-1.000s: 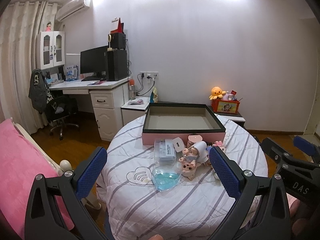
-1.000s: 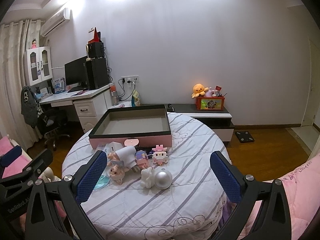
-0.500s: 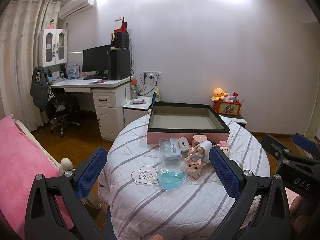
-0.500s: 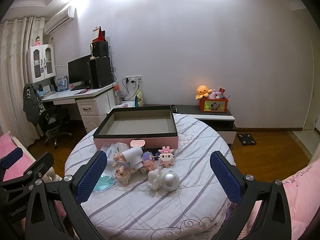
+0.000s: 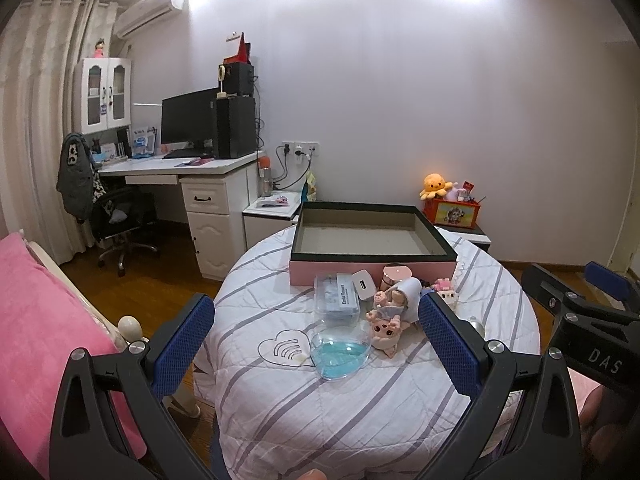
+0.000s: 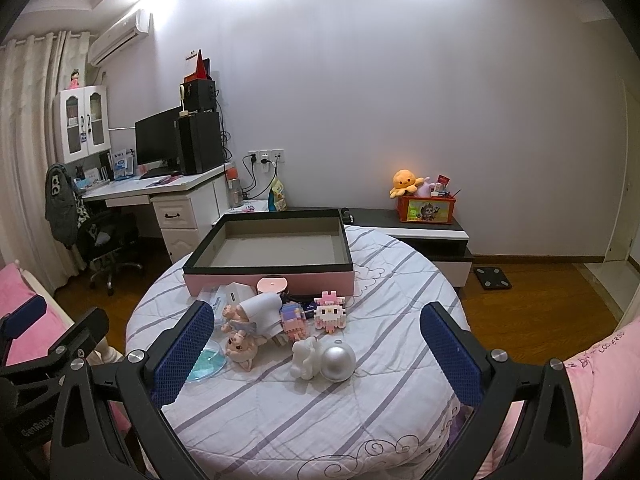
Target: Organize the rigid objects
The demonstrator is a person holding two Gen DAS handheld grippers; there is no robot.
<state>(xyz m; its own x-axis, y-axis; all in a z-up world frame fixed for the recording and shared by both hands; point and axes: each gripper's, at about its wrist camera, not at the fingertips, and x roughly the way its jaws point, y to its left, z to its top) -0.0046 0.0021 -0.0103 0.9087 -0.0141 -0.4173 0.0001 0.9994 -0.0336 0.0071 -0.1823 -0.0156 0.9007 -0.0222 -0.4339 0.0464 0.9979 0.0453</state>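
Toys and trinkets crowd the centre of both frames, heaped on a round table [image 6: 360, 408] under a striped white cloth; behind them, mid-frame, a shallow pink box [image 6: 269, 248] with a black rim sits open and bare inside, its near wall touching the pile.

From my left wrist view, a clear plastic case [image 5: 336, 300] lies just in front of the box, a white charger [image 5: 363, 285] beside it; a heart-shaped clear dish [image 5: 340, 354] with a blue base lies nearest the camera, touching a pink pig figure [image 5: 386, 326]; a white cup [image 5: 408, 292] lies tipped over above the pig.

From my right wrist view, a silver ball [image 6: 339, 362] and a white figurine [image 6: 305, 358] rest side by side at lower centre; above them stand a pink-and-white block figure [image 6: 330, 312] and a purple block figure [image 6: 294, 320]; a round pink tin [image 6: 272, 285] leans against the box wall.

I hold the left gripper [image 5: 316, 336] with its blue pads spread wide, nothing between them, well short of the pile; the right gripper [image 6: 316, 344] likewise gapes wide and holds nothing, framing the ball from the lower edge; each gripper shows at the margin of the other's view.
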